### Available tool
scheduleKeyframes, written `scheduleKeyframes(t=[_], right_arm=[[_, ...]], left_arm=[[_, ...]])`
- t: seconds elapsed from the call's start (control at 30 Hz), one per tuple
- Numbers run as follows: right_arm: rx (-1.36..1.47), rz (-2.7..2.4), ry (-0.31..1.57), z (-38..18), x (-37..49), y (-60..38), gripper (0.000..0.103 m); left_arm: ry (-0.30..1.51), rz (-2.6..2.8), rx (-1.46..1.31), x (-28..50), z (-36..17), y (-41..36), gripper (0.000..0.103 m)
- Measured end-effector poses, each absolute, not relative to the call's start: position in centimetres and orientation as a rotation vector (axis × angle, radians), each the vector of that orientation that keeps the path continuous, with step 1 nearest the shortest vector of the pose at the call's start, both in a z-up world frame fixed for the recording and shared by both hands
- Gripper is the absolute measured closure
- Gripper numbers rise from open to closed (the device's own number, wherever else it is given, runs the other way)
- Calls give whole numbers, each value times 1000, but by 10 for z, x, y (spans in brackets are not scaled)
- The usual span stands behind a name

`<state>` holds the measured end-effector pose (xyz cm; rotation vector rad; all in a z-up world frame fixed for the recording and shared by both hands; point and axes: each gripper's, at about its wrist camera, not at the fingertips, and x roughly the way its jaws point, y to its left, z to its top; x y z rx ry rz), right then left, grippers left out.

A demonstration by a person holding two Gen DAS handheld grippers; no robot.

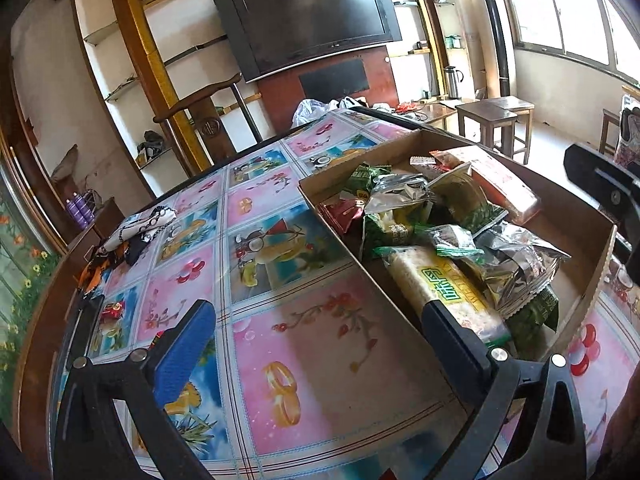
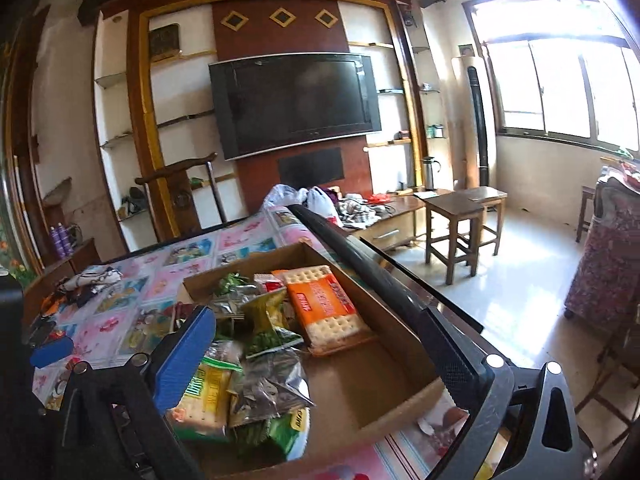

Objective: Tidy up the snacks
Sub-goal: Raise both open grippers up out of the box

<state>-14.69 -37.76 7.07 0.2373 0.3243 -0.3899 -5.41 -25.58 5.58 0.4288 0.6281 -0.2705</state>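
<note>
Covering the table: a floral cloth [image 1: 320, 344] under the box and clutter.
Box: shallow cardboard box [image 1: 600, 268] on the right part of the cloth, filled with snacks.
Snacks: orange cracker pack [image 2: 326, 308] at the box's far right; green-label cracker pack [image 1: 444, 296] at the near left; foil packets [image 1: 516, 260] and green bags [image 2: 272, 338] heaped between.
Left gripper [image 1: 316, 320]: spread wide, grasping nothing, one finger over the cloth, the other over the green-label pack.
Right gripper [image 2: 326, 344]: spread wide, grasping nothing, above the box.
Small bits: red wrapper [image 1: 112, 310] near the table's left edge; patterned fabric [image 1: 140, 226] farther back.
</note>
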Motion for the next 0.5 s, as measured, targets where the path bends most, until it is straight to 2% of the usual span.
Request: scheduleKeyframes(t=[0.5], right_arm=[[205,-403,309,75,-149,-376,1]], left_arm=[[643,-262,418,-47,55,-252,1]])
